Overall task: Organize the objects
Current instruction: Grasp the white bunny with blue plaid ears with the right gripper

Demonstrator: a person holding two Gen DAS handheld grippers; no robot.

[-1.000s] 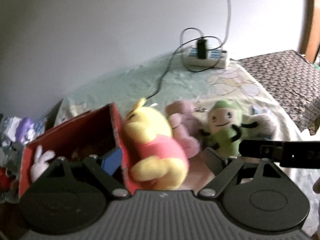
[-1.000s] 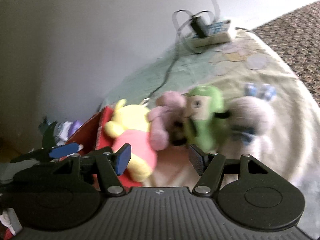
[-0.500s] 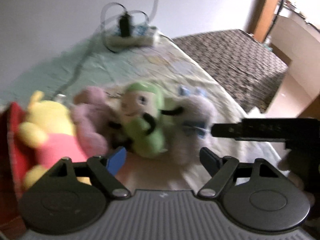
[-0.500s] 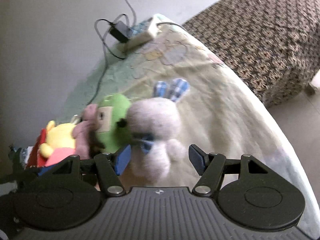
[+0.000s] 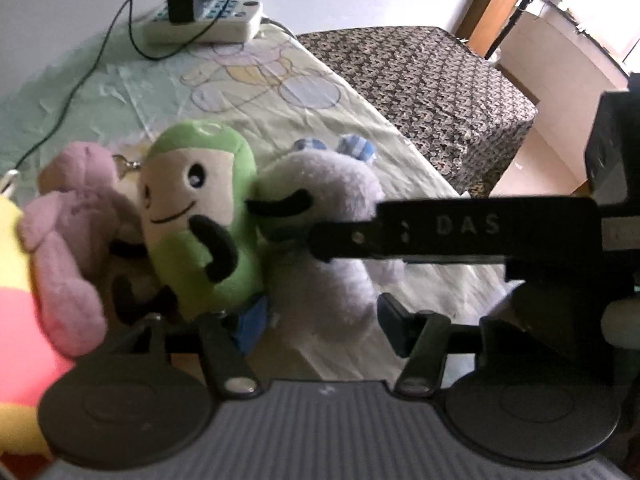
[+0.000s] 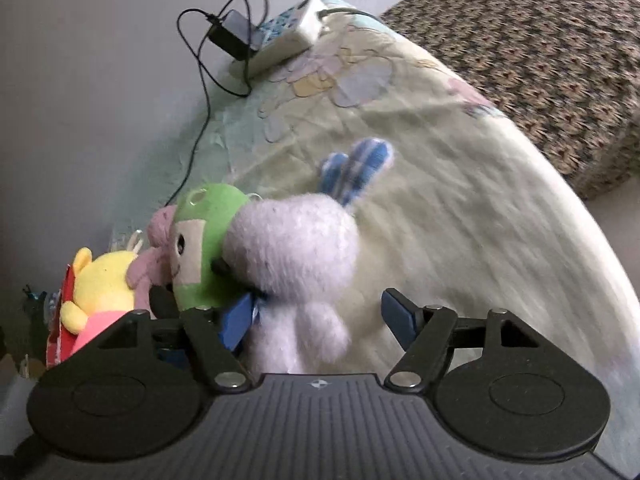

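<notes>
Four plush toys lean in a row on the pale bedsheet (image 6: 460, 208): a yellow bear in a pink shirt (image 6: 104, 280), a pink toy (image 5: 68, 232), a green toy (image 5: 200, 208) and a lilac rabbit (image 6: 296, 248) with blue checked ears (image 6: 356, 168). My right gripper (image 6: 316, 320) is open, and the rabbit's body stands between its fingers. My left gripper (image 5: 322, 320) is also open, low in front of the rabbit (image 5: 320, 220) and the green toy. In the left wrist view the right gripper (image 5: 332, 240) reaches in from the right, its tip against the rabbit.
A red box (image 6: 64, 304) shows at the far left behind the yellow bear. A white power strip (image 5: 204, 24) with a black plug and cable lies by the wall. A dark patterned cover (image 5: 432, 80) adjoins the sheet on the right, with floor beyond it.
Both views have swung right, from the red box and yellow bear to the rabbit. Both grippers have come closer to the rabbit, which now sits between the right gripper's fingers.
</notes>
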